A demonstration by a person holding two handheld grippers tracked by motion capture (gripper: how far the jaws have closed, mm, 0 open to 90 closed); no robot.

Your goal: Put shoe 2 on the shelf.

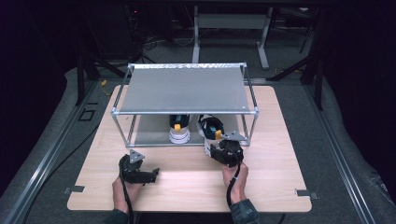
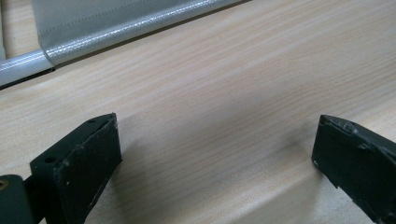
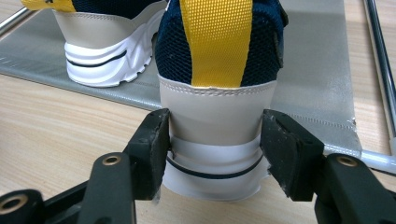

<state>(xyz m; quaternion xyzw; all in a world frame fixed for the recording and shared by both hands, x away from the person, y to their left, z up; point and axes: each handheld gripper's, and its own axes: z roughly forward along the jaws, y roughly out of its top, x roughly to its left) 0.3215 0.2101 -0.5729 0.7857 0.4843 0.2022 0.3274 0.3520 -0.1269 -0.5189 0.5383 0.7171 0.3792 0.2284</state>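
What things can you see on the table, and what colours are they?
Shoes: two, navy with yellow heel straps, beige heels and white soles. One stands on the rack's bottom shelf; the other has its heel sticking out past the shelf's front edge onto the table, between the right gripper's jaws.
Rack: one, silver tube frame with grey fabric shelves, at the middle of the table.
Table: one, light wood.
Left gripper: black, jaws wide open over bare table, nothing between them.
Right gripper: black, jaws closed on the heel of the nearer shoe.
Hands: two, one holding the left gripper, the other holding the right.
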